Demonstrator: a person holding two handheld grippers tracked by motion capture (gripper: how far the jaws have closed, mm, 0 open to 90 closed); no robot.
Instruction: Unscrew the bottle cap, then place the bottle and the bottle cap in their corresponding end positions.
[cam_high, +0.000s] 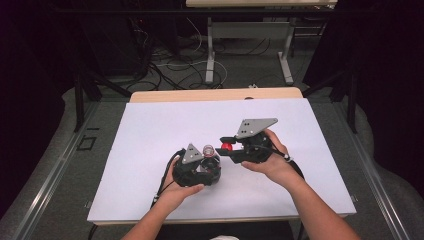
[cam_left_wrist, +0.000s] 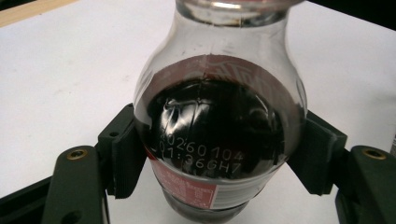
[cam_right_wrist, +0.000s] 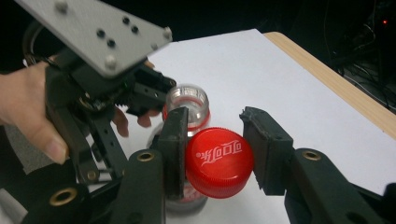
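Bottle: one small clear bottle of dark cola, bulbous shoulder, white date code printed on it, a red label band low on the body, neck open at the top.
Cap: one red screw cap with white lettering across its top, and it's off the bottle!
Left gripper: the left gripper has its two black pads pressed against the bottle's sides, left and right of the belly, clamped tight; the bottle stands upright between them on the white sheet.
Right gripper: the right gripper has the cap between its pads, both pads touching its rim, the cap's top facing the camera.
Where the cap sits: just beside the open neck, which shows beyond the right gripper's left-hand pad; in the high view the cap is to the right of the bottle top, apart from it.
Count: one bottle, one cap, two grippers, two hands.
Table: white sheet over a wooden top, its edge showing at the far side.
Around: cables on the floor beyond the table, and the legs of another table farther back.
In the way: the left gripper's grey plate and the person's left hand crowd the left of the right gripper view, just beside the bottle.
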